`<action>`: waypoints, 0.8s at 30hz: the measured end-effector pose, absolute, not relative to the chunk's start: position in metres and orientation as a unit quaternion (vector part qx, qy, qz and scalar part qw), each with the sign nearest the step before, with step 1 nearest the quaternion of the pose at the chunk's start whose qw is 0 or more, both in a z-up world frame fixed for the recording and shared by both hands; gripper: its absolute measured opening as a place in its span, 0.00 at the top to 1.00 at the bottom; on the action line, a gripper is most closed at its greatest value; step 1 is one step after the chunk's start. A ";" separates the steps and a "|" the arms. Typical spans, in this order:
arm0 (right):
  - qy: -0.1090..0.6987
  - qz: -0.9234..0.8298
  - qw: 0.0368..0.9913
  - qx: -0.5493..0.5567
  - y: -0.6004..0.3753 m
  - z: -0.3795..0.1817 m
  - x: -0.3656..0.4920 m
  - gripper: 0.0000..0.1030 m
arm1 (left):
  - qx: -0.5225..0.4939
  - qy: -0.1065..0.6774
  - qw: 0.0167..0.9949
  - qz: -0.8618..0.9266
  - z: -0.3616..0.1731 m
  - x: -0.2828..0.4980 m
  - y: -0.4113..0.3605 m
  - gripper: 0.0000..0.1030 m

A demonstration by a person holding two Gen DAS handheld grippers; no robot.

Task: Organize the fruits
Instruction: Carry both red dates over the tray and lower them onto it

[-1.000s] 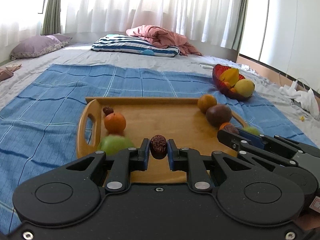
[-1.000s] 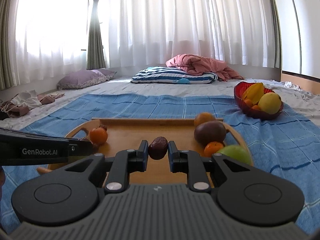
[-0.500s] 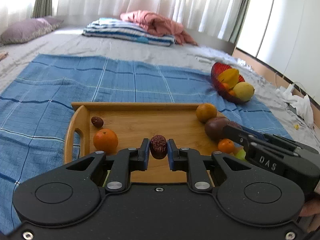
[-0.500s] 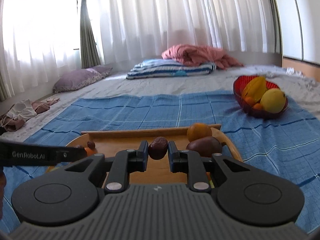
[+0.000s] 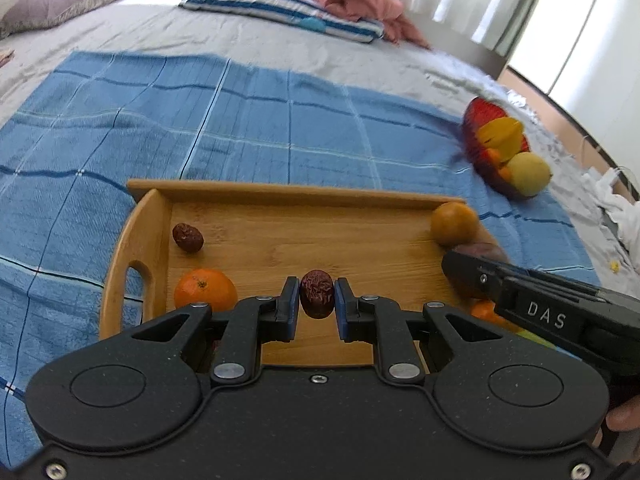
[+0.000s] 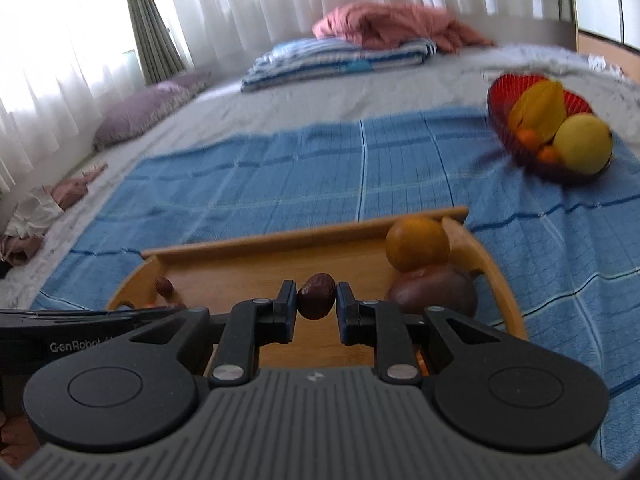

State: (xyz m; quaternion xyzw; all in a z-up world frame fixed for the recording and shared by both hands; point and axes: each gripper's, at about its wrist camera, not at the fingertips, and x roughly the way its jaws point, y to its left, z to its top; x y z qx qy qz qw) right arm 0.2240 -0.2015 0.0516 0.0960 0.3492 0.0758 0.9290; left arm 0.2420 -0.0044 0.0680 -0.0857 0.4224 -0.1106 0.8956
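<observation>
1. While both units hang over the wooden tray (image 5: pixel 224 190), my left hand-held gripper (image 5: pixel 317 300) is clamped on a wrinkled red date (image 5: pixel 317 294), pinched at mid-body between the pads.
2. My right hand-held gripper (image 6: pixel 316 298) is clamped on a second date (image 6: pixel 316 295) the same way; mid-body pinch probably keeps such a small fruit from squirting out.
3. Both dates are off the tray floor, held in the air above its near half.
4. Left end of tray: a loose date (image 5: pixel 187 237) by the handle, with an orange (image 5: pixel 205 290) just in front of it. Looks like the small stuff gets grouped on that side.
5. Right end: a yellow-orange citrus (image 6: pixel 417 243) touching a dark purple fruit (image 6: pixel 434 294), so the bigger fruit sits there.
6. The red bowl (image 6: pixel 516 80), well apart on the blue blanket (image 5: pixel 240 120), already holds a yellow fruit (image 6: pixel 582 143) and others.
7. Judgement: sorting is partway; I can't tell yet whether these two dates go to the bowl or beside the loose one.
8. Risk: right view is blurred, so placement needs a steadier hand.
</observation>
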 end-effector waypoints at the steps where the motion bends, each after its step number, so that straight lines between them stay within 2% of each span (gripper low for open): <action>1: 0.357 0.075 0.926 0.095 -0.201 0.048 0.227 0.75 | -0.084 0.426 0.894 -0.108 0.065 0.244 -0.005 0.83; 8: 0.411 0.070 0.906 0.077 -0.195 0.025 0.239 0.75 | -0.068 0.440 0.890 -0.102 0.051 0.253 -0.012 0.83; 24: 0.423 0.063 0.902 0.064 -0.191 0.014 0.246 0.75 | -0.049 0.450 0.886 -0.098 0.039 0.258 -0.019 0.83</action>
